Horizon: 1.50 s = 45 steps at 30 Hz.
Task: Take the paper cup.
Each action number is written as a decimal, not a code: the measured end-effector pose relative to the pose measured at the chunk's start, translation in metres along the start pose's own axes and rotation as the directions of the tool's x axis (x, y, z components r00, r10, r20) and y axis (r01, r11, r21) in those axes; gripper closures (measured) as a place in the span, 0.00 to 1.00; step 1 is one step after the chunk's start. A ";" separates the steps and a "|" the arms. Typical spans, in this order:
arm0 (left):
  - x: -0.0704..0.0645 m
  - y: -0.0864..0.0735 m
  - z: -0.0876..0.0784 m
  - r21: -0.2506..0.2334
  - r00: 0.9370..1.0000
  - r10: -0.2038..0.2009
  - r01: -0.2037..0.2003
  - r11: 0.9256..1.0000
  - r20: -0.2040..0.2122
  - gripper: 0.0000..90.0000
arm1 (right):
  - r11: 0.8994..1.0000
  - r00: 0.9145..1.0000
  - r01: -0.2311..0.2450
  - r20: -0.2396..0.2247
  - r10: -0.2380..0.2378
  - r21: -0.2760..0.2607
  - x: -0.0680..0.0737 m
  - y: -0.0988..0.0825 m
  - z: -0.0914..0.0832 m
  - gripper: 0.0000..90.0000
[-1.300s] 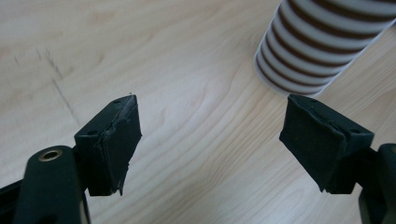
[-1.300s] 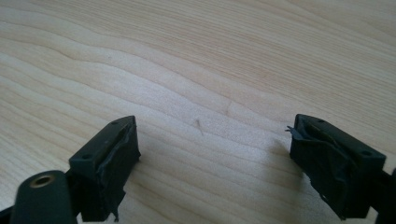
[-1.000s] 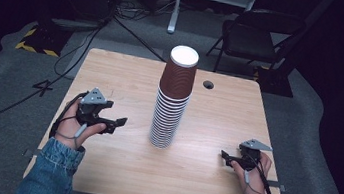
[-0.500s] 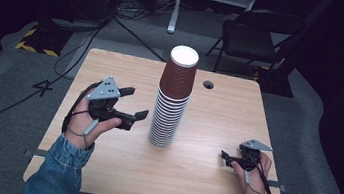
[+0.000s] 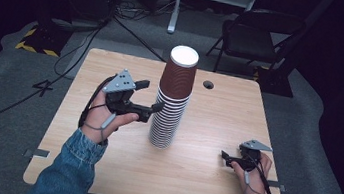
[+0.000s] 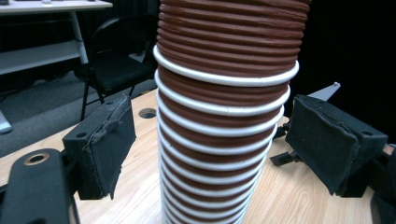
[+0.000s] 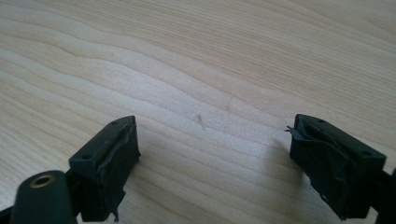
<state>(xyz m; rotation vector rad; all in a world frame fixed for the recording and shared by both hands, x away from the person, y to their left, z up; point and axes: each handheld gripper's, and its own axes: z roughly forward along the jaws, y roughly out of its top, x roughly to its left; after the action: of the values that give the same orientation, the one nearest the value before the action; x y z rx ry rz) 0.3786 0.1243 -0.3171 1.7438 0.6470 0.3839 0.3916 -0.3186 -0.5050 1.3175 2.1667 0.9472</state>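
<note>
Wooden table, tall stack of brown cups upright mid-surface.

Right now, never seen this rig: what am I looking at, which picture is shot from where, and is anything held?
No robot arm here: a person at a wooden table holds a hand-operated two-jaw gripper in each hand. The high view comes from a fixed camera above the person's side, looking forward and down. The other two pictures come from cameras riding on the grippers, each looking along its own black jaws.

On the table stands a tall stack of brown paper cups, mouths down, white rims showing.

The left gripper is raised beside the stack. In the left gripper view, the stack sits between its open jaws, with a gap on each side, so nothing is gripped yet. The right gripper rests low near the table's right edge, jaws open over bare wood. Nothing is held.
</note>
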 end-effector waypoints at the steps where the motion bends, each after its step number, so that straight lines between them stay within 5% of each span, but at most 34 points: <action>1: -0.001 0.001 0.004 0.007 1.000 0.001 -0.001 1.000 0.002 0.17 | 1.000 1.000 0.000 0.000 0.000 0.000 0.000 0.000 0.000 0.18; 19: -0.004 0.004 0.042 -0.009 0.999 -0.034 0.034 0.999 0.019 0.04 | 1.000 1.000 -0.003 0.005 0.003 0.000 0.001 0.000 0.000 0.18; 34: 0.000 0.002 0.044 -0.024 0.999 -0.023 0.024 0.999 0.044 0.04 | 1.000 1.000 -0.009 0.011 0.009 0.000 0.001 -0.001 -0.002 0.19; 40: 0.003 0.003 0.045 -0.019 0.998 -0.018 0.019 1.000 0.061 0.04 | 1.000 1.000 0.006 0.000 -0.006 0.013 0.000 0.000 -0.008 0.28; 45: 0.006 0.004 0.043 -0.004 0.997 -0.014 0.015 1.000 0.078 0.04 | 0.999 0.999 -0.018 -0.042 0.016 -0.046 -0.006 0.012 -0.027 0.28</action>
<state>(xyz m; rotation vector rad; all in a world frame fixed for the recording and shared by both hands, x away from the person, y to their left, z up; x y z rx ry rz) 0.4087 0.0943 -0.3251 1.7399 0.6016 0.3051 0.3837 -0.3291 -0.4778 1.3069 2.1544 1.0338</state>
